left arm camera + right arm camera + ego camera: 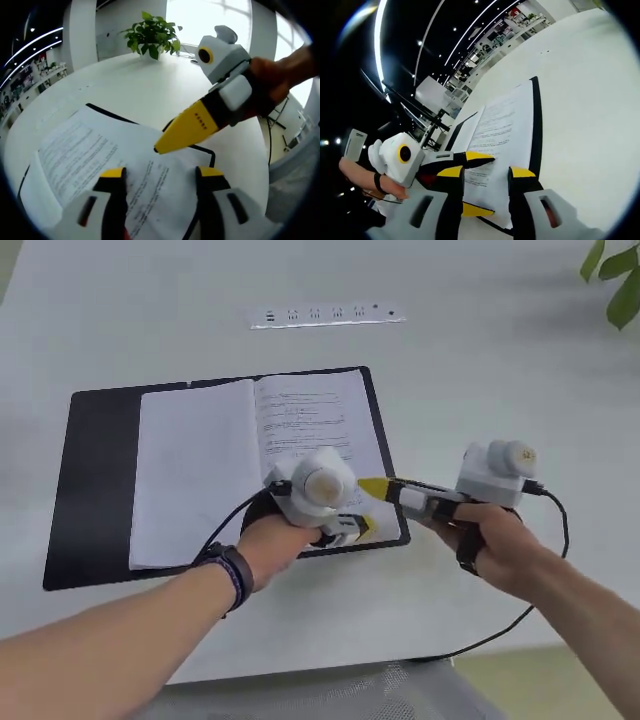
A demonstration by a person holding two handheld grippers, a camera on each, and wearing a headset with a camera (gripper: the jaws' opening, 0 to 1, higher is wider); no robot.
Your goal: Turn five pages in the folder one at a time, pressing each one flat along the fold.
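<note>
The black folder (100, 490) lies open on the white table. A blank page (190, 470) is on its left and a printed page (310, 420) on its right. My left gripper (352, 528) is at the printed page's lower right corner. In its own view its jaws (162, 175) stand open over the printed page (85, 155). My right gripper (372, 487) points left at the page's right edge, close to the left one. Its own view shows it (485, 174) open above the page (505, 125). The left gripper's yellow fingertips (479, 158) enter that view, spread apart.
A white power strip (325, 315) lies behind the folder. Plant leaves (615, 275) reach in at the far right corner. The table's front edge (300, 665) is just below my arms. Cables trail from both grippers over the edge.
</note>
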